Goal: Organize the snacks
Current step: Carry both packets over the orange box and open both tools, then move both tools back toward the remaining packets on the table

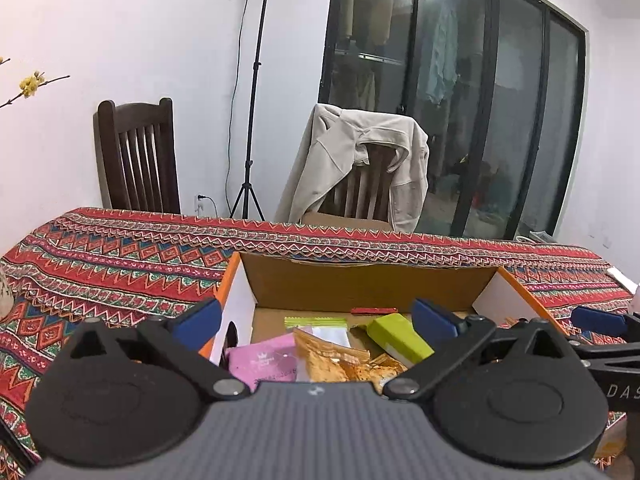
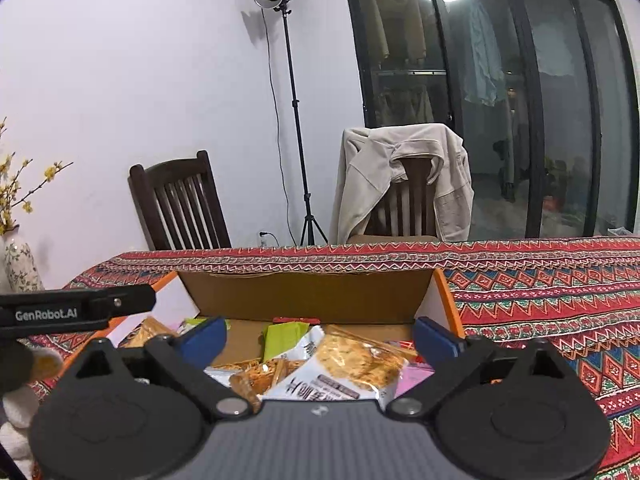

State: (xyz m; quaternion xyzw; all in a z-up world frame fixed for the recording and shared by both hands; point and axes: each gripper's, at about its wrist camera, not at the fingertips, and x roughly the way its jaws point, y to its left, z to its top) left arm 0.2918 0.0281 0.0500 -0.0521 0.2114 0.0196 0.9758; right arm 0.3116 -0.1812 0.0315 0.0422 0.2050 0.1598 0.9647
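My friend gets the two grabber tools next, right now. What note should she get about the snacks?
Left tool: jaws wide open, holding nothing, over the cardboard box.
Right tool: jaws wide open, holding nothing, over the same box.
Snacks: already inside the box, in a loose pile. A pink packet, a green packet, an orange crispy-snack bag and a white-and-orange bag show; a small red piece lies by the back wall.
Done: these snacks are in the box.
Left: no snacks show on the patterned tablecloth ahead; check the sides that the cameras miss, then tidy the pile if needed.
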